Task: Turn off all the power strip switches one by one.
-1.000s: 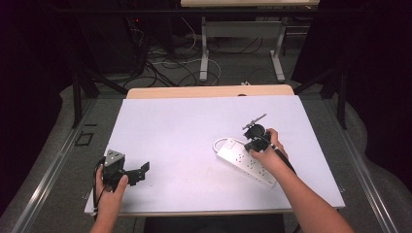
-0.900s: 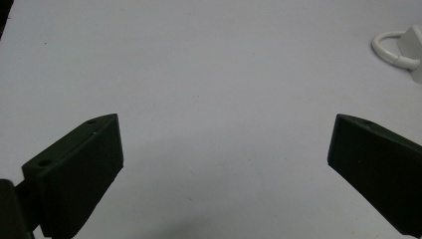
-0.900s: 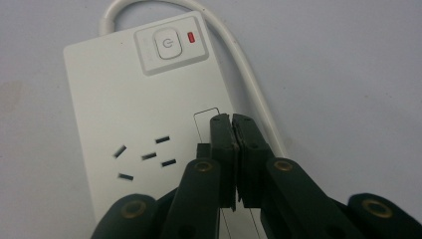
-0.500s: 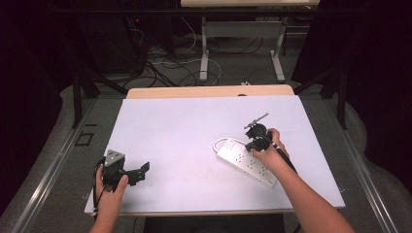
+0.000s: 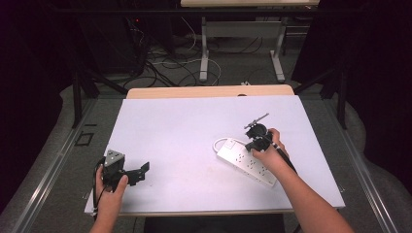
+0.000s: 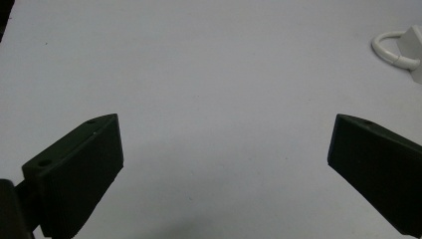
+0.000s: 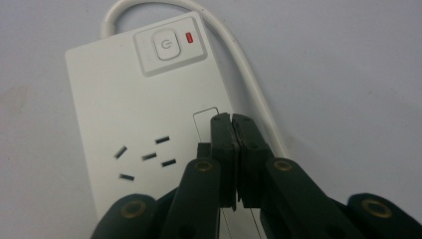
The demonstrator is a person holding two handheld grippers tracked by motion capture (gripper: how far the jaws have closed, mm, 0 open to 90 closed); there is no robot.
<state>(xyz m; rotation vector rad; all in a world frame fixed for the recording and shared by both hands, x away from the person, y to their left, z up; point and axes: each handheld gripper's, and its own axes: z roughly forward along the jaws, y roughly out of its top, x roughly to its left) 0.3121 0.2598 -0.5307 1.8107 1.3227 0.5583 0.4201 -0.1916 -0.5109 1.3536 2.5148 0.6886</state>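
Strip point(image 5: 247, 161) lies diagonally, switch end toward table's far-left

We log: white power strip point(image 7: 134, 129) on pale tabletop point(image 7: 348, 74), pwr btn point(image 7: 165, 46) w/ red light point(image 7: 189, 37); our right gripper point(image 7: 233, 119), jaws closed together, over the strip.

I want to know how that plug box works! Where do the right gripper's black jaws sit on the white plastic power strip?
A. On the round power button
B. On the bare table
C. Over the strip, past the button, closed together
C: the right gripper is shut over the white plastic power strip, short of its round power button.
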